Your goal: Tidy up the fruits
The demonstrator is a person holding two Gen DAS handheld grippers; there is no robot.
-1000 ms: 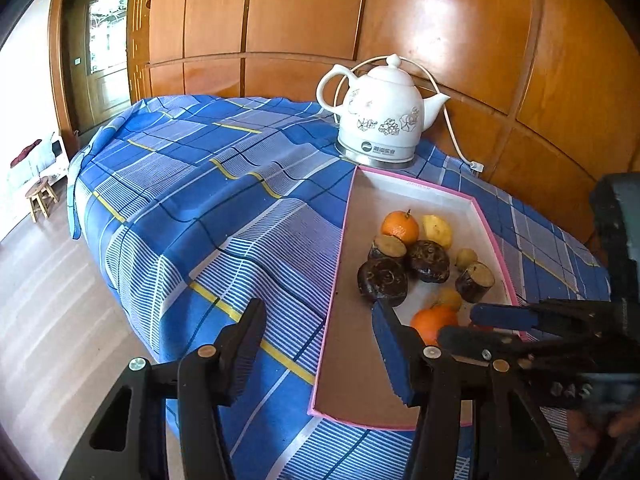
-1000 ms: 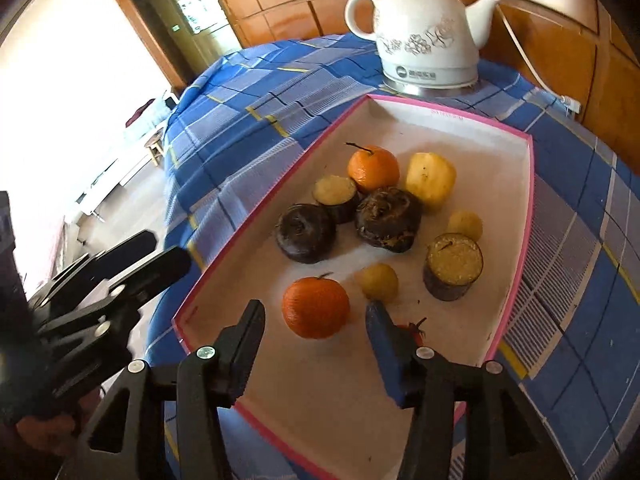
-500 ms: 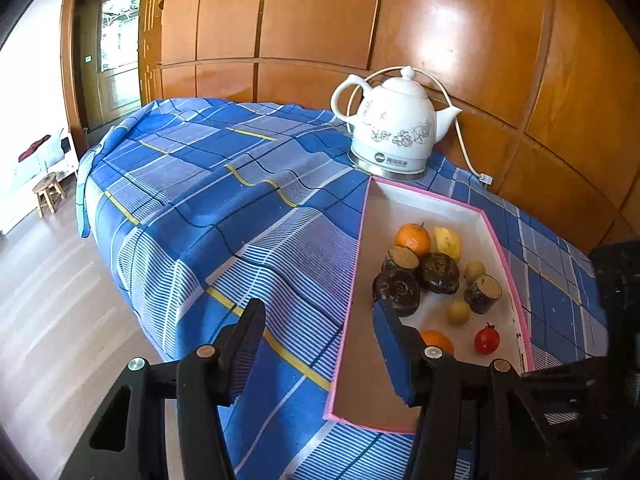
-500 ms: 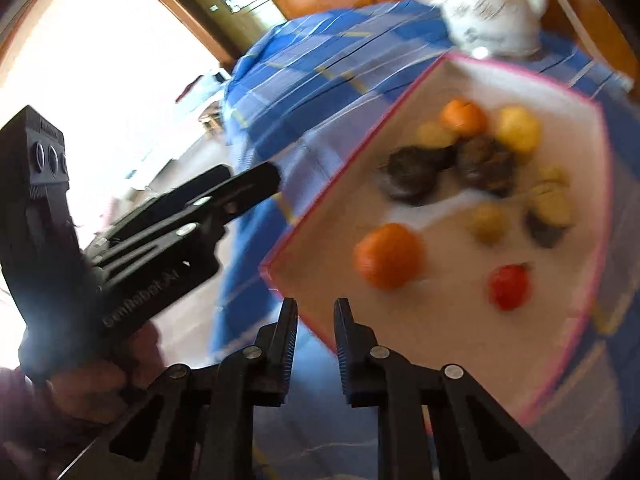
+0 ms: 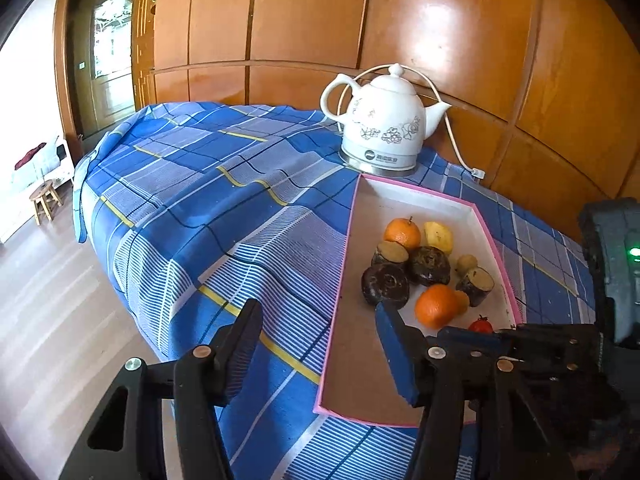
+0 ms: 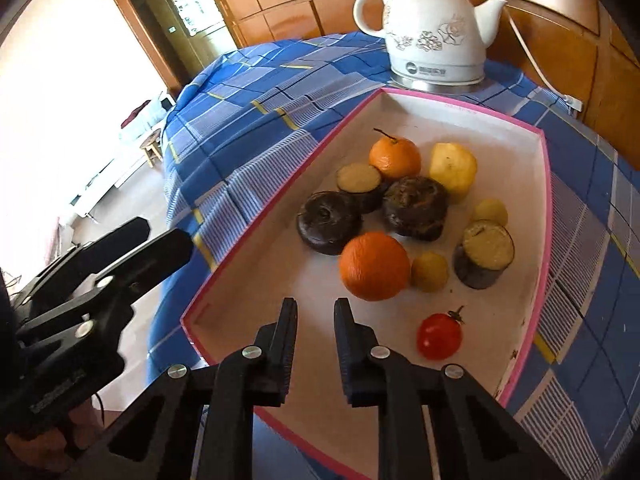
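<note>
A shallow rectangular cardboard tray with a pink rim is seen lying on a blue plaid tablecloth, and every place here is given from that tray. Just beyond its far end a white ceramic electric kettle with a floral print is stood on the cloth, its white cord trailing off towards the brown wooden wall panels. Inside the tray, towards the far end, a small orange mandarin with a stem is set beside a pale yellow fruit; in the middle, dark brown round pieces, some with pale cut faces, are clustered touching one another. Nearer the front, a larger orange mandarin is found touching a small yellowish fruit, and a red cherry tomato is left alone towards the near right corner. The right gripper is held over the tray's bare near end, its fingers brought close together with nothing pinched between them. The left gripper is poised over the tray's near left edge, one finger above the cloth and the other above the tray floor; its fingers are spread and being opened wider, with nothing gripped between them.
</note>
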